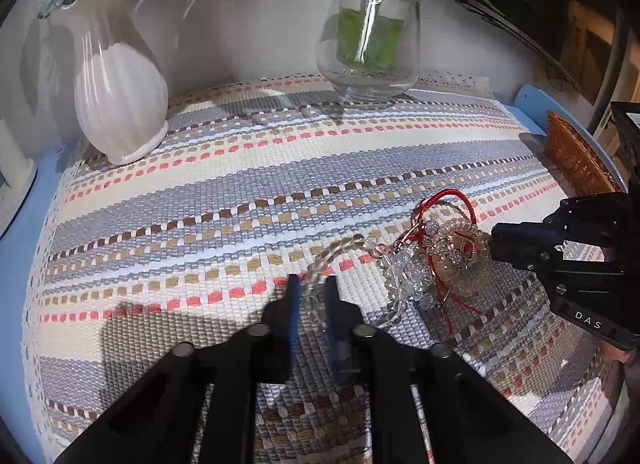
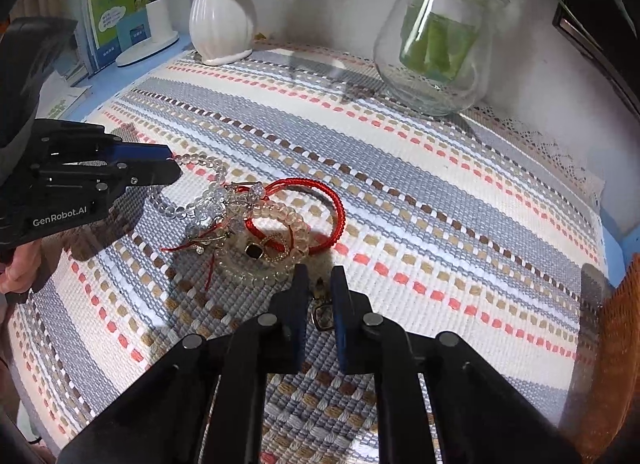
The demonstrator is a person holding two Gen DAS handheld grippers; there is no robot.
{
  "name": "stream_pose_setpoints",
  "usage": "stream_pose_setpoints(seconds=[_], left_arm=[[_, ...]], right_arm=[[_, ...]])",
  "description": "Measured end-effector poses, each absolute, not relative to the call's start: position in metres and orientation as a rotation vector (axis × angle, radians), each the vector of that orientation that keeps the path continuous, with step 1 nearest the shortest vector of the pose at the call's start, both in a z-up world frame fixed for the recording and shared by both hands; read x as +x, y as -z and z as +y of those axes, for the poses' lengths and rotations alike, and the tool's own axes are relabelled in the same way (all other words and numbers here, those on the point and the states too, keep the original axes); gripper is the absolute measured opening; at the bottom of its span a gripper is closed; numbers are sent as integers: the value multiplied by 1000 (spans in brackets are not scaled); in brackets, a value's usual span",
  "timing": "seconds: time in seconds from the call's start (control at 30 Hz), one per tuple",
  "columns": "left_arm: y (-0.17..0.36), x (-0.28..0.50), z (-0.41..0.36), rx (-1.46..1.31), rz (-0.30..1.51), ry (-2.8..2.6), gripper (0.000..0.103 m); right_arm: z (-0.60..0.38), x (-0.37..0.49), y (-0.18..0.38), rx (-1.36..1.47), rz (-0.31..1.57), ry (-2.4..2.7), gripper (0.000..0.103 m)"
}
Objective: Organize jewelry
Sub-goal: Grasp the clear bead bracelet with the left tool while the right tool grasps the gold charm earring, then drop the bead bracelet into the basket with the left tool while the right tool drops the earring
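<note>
A tangled pile of jewelry (image 2: 256, 223) lies on the striped woven mat (image 2: 440, 223): a red cord bracelet (image 2: 338, 203), pale bead bracelets (image 2: 298, 225) and a black square pendant (image 2: 253, 250). My left gripper (image 1: 312, 290) is shut on a clear bead bracelet (image 1: 348, 248) that trails from the pile; in the right wrist view the left gripper (image 2: 172, 167) comes in from the left. My right gripper (image 2: 319, 278) sits at the pile's near edge, shut on a small gold-framed charm (image 2: 323, 314). In the left wrist view the right gripper (image 1: 496, 242) touches the pile (image 1: 440, 260) from the right.
At the back stand a white ribbed vase (image 2: 218, 15) and a glass vase with green stems (image 2: 436, 43). A wicker basket (image 1: 576, 159) sits at the mat's right edge. Booklets and a white stand (image 2: 120, 11) are at the back left. A hand (image 2: 20, 268) holds the left gripper.
</note>
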State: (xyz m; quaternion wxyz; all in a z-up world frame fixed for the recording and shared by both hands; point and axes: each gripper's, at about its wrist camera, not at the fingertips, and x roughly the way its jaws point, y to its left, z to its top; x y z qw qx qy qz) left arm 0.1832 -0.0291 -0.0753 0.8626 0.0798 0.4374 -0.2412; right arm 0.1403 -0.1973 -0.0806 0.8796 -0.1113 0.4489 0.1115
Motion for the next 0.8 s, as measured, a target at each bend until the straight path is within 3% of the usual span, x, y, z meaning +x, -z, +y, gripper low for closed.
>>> stream_pose_setpoints(seconds=[0.33,0.8], left_arm=[[60,172,-28,129,862,565,7],[-23,124,-30,81,711,707,7]], right_arm=[[-215,108,56,-166,874,-220,13],[-267,45,-5,-60,773,-151,13]])
